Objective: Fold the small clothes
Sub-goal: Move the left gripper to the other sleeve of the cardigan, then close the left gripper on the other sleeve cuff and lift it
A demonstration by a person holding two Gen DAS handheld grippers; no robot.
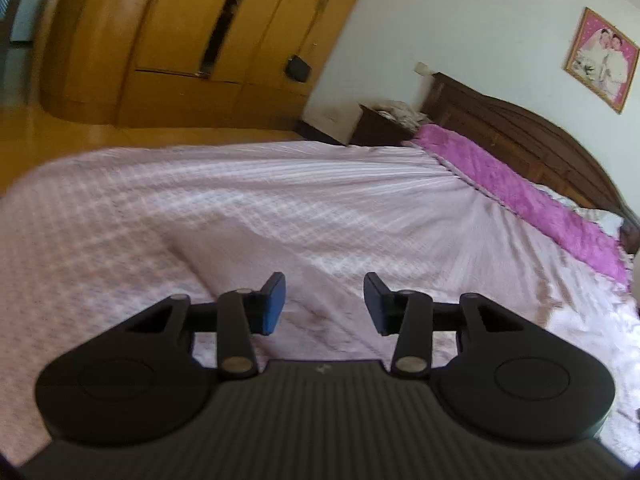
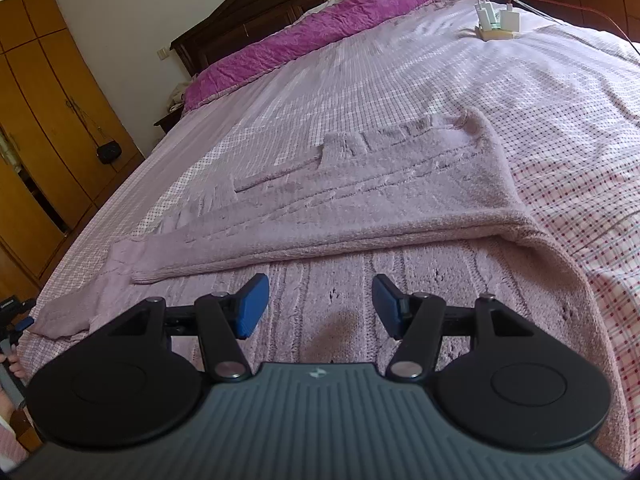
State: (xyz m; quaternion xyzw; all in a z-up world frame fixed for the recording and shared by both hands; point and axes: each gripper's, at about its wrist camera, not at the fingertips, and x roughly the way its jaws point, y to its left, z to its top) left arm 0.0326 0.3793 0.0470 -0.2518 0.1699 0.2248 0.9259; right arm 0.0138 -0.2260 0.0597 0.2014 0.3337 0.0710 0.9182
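Observation:
A pale pink fuzzy knit garment [image 2: 360,200] lies spread on the bed in the right wrist view, its upper part folded over the lower part, with a sleeve trailing to the left edge [image 2: 80,308]. My right gripper [image 2: 320,306] is open and empty, just above the garment's near part. My left gripper [image 1: 325,304] is open and empty, held above the checked bedsheet [image 1: 240,208]. A pink fold that may be the garment's edge [image 1: 580,320] shows at the right of the left wrist view.
A purple blanket [image 2: 320,36] lies along the dark wooden headboard [image 2: 248,12]. White chargers on a power strip [image 2: 496,20] with cables sit at the far right of the bed. Wooden wardrobes [image 1: 200,40] stand past the bed's left side. A nightstand [image 1: 380,124] stands by the headboard.

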